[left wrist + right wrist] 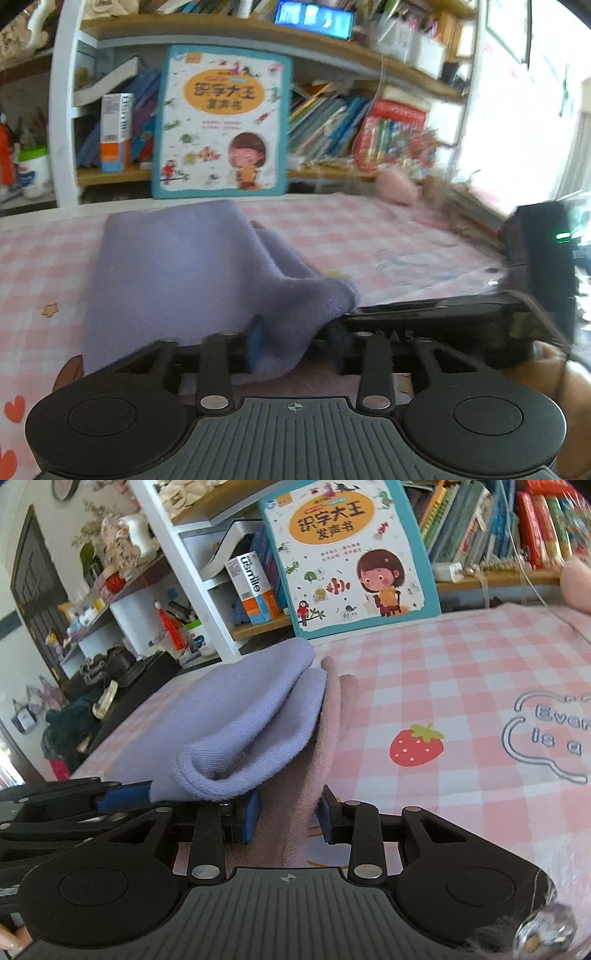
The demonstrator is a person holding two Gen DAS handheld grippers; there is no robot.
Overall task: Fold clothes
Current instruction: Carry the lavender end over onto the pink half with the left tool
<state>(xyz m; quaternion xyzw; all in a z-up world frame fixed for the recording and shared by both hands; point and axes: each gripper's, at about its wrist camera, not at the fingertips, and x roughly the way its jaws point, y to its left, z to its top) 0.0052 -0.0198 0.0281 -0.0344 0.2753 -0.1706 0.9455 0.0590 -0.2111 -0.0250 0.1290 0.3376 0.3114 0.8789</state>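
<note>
A lavender cloth (177, 273) lies folded on the pink checked table cover (369, 236). My left gripper (291, 343) is shut on its near right corner, which drapes over the blue pads. In the right wrist view the lavender cloth (236, 716) lies over a pinkish-beige garment (321, 746). My right gripper (288, 812) has its blue pads on either side of the beige garment's near end, gripping it. The left gripper's body (74, 805) shows at the left, beside the right one.
A children's picture book (221, 122) stands at the table's far edge against a bookshelf (332, 122) full of books. A pink soft toy (399, 184) lies far right. A black device (543, 258) is at the right. A strawberry print (415, 746) marks the cover.
</note>
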